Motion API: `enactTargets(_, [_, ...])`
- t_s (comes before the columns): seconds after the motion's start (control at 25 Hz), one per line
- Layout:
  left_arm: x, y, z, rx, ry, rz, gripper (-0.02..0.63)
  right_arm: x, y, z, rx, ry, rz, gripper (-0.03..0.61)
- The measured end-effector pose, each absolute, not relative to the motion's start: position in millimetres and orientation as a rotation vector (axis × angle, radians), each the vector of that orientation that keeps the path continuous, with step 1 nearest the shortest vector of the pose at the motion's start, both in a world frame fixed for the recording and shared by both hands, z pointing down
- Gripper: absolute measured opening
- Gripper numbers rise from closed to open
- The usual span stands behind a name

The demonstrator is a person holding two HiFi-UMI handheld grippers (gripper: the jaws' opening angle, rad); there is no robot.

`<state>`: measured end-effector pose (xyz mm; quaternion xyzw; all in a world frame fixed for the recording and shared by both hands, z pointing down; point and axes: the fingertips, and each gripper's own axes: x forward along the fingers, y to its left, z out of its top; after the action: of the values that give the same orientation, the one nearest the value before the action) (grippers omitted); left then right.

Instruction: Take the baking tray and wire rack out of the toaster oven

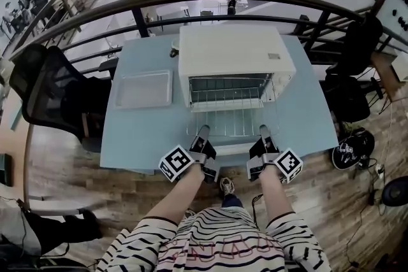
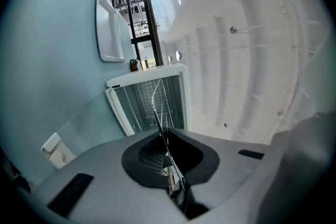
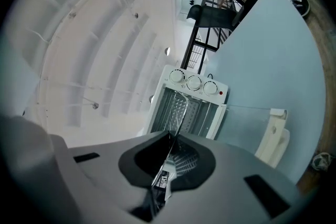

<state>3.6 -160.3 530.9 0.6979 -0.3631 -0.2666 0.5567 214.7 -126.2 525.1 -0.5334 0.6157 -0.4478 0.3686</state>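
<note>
Wire rack (image 1: 231, 126) is partly out of the open toaster oven (image 1: 233, 54), lying level above the lowered glass door (image 3: 247, 128). Left tool (image 1: 203, 135) is clamped shut on the rack's near edge towards its left side, and right tool (image 1: 264, 135) is clamped shut on the same edge towards its right. Each gripper view shows the thin wire edge-on between closed jaws. Baking tray (image 1: 144, 88) lies on the pale blue surface (image 1: 127, 137) just left of the oven
</note>
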Motion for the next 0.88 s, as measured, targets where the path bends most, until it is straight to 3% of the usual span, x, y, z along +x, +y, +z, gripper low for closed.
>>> enactTargets(0.44, [-32,-115,530,1.669,-0.792,-0.616,0.025,177,-71,528,-1.361,1.542,-1.133,0.029])
enactTargets(0.88, [-152,-64,543,1.641,-0.907,-0.659,0.026,60,-40,545,-1.295,1.621,-1.227,0.029])
